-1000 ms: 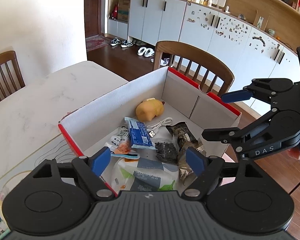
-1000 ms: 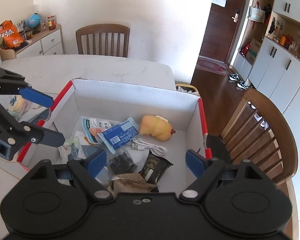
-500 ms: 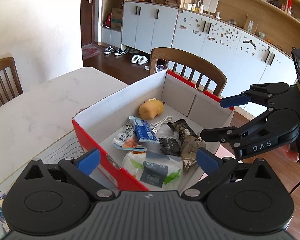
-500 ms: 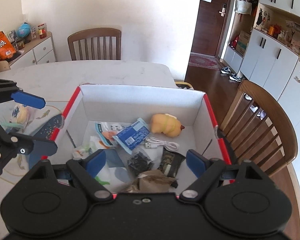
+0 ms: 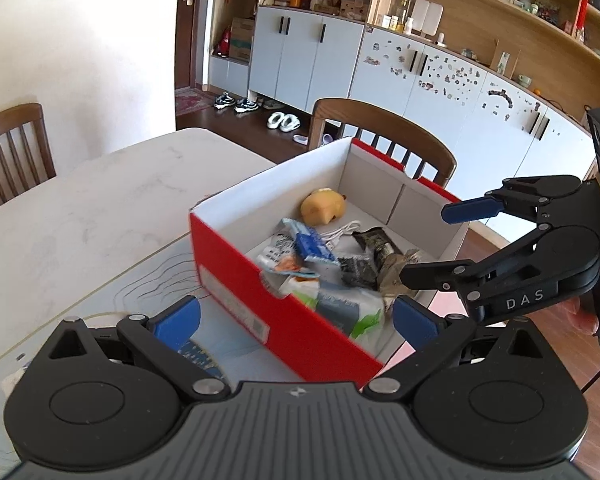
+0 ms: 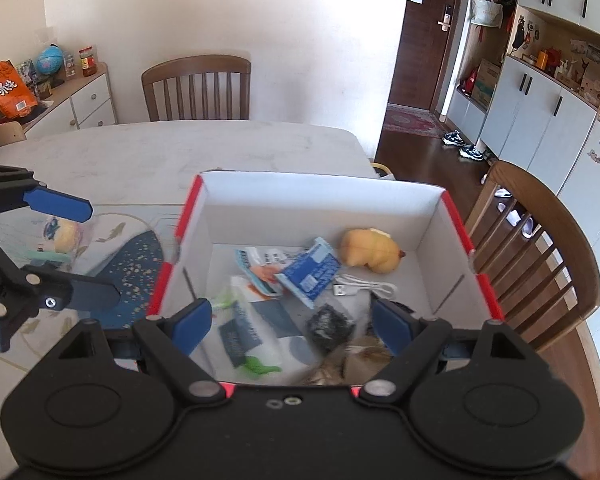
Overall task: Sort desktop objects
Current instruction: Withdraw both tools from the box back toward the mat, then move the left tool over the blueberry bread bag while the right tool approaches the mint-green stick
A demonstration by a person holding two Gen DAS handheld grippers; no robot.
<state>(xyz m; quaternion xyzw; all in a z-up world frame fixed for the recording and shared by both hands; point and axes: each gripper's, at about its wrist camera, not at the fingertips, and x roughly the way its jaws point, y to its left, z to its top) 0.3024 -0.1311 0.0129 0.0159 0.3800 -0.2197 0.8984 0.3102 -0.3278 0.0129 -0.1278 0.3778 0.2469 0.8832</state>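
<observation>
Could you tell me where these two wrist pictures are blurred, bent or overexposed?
Left wrist view: the red box is smeared along its near wall, the shelving bows from fisheye distortion, and the white wall at upper left is washed out. Right wrist view: the packets nearest the camera are motion-blurred, while the yellow plush toy stays fairly sharp; the back wall is bright.

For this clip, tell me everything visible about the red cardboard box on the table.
The red cardboard box is open-topped and rectangular, red outside with white inner walls, and has a pale label on its near long side. It stands upright on the white marble-look table, its near end on a patterned mat, beside a wooden chair. Inside lie a yellow plush toy, a white USB cable and several snack packets. Neither gripper touches it.
</observation>
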